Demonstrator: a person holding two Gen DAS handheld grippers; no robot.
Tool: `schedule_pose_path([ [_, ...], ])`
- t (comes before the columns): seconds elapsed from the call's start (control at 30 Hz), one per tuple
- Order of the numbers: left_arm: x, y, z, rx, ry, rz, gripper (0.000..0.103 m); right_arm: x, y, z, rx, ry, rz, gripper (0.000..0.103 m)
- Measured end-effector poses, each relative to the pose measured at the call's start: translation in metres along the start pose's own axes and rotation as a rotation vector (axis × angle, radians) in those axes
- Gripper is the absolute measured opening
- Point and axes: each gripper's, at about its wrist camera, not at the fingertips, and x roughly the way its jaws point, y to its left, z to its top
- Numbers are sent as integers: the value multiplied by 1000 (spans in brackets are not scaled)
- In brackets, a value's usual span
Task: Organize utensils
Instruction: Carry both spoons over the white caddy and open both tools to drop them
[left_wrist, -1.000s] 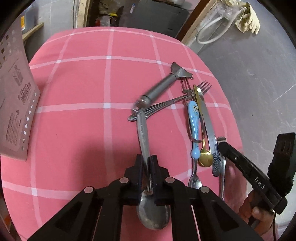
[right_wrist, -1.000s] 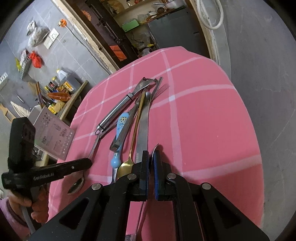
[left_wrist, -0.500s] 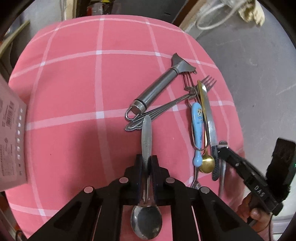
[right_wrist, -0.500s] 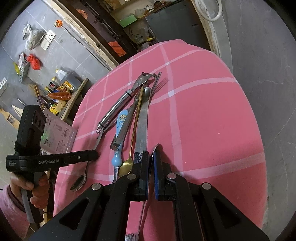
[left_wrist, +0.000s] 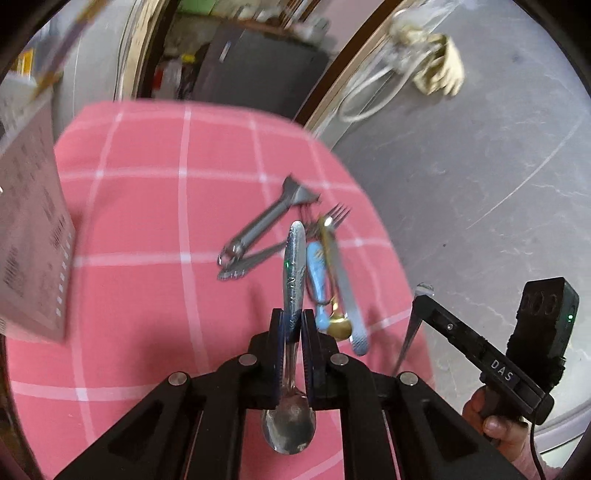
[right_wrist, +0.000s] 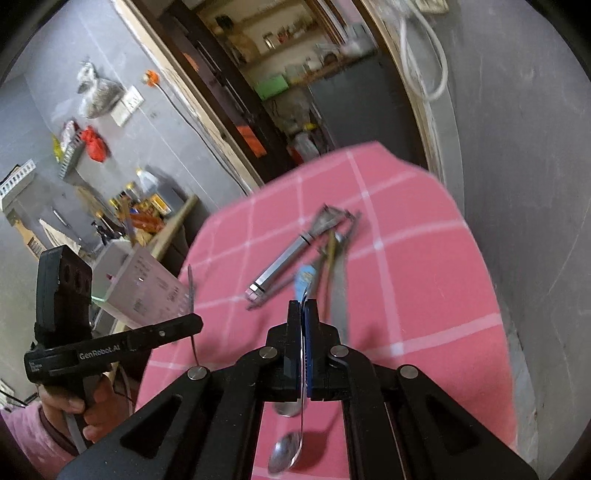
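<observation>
1. Left gripper (left_wrist: 293, 328) is clamped on a steel spoon (left_wrist: 291, 417), bowl nearest the camera, lifted above the pink checked surface (left_wrist: 147, 221);
2. Right gripper (right_wrist: 303, 325) pinches a thin spoon (right_wrist: 286, 454) edgewise;
3. Remaining utensils (left_wrist: 325, 266) lie bundled toward the surface's far right edge.

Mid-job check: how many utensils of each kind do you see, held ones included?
Spoons: 3 (steel spoon in left gripper, thin spoon in right gripper, gold spoon on the cloth)
Peeler: 1
Table knife: 1
Blue-handled utensil: 1, head hidden
Forks: at least 1, too blurred to separate
Total: at least 7
</observation>
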Motion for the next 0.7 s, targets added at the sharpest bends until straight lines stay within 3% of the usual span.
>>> schedule_pose_path([
  [0.2, -42, -2, 12, 42, -107, -21, 9, -25, 40, 17, -66, -89, 12, 2],
  [0.47, -121, 15, 42, 25, -272, -33, 9, -55, 106, 56, -162, -234, 57, 2],
  [0.7, -188, 46, 75, 15, -438, 50, 9, -47, 184, 100, -233, -359, 168, 2],
])
